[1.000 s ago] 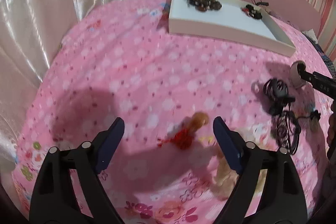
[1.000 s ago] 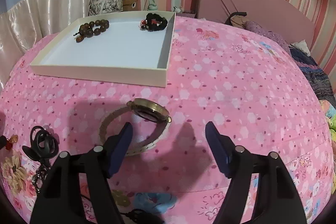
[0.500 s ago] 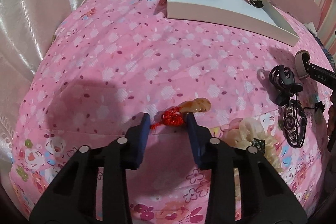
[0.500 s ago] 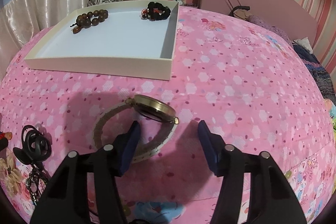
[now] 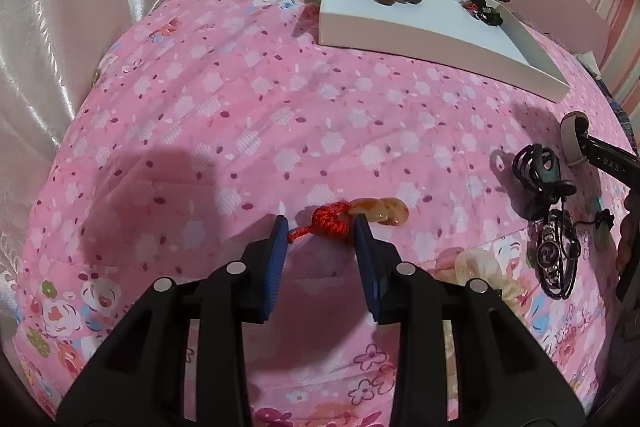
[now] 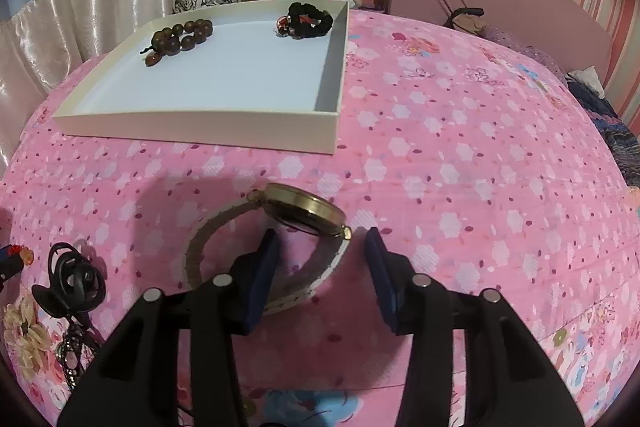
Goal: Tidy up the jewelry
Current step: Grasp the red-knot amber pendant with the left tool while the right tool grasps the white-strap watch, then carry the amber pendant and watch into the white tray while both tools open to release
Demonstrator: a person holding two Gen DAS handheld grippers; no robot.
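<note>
Pink flowered bedspread (image 5: 240, 99), white tray (image 6: 248, 123), red knot (image 5: 329, 223).

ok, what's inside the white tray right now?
Inside the white tray: a brown bead bracelet near the far left and a black scrunchie in the far right corner, a small red piece beside it. The rest of the floor is bare; the near wall hides a strip.

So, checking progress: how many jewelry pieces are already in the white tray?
2: a brown wooden bead bracelet near the white tray's far-left corner, a black bracelet in its far-right corner.
</note>
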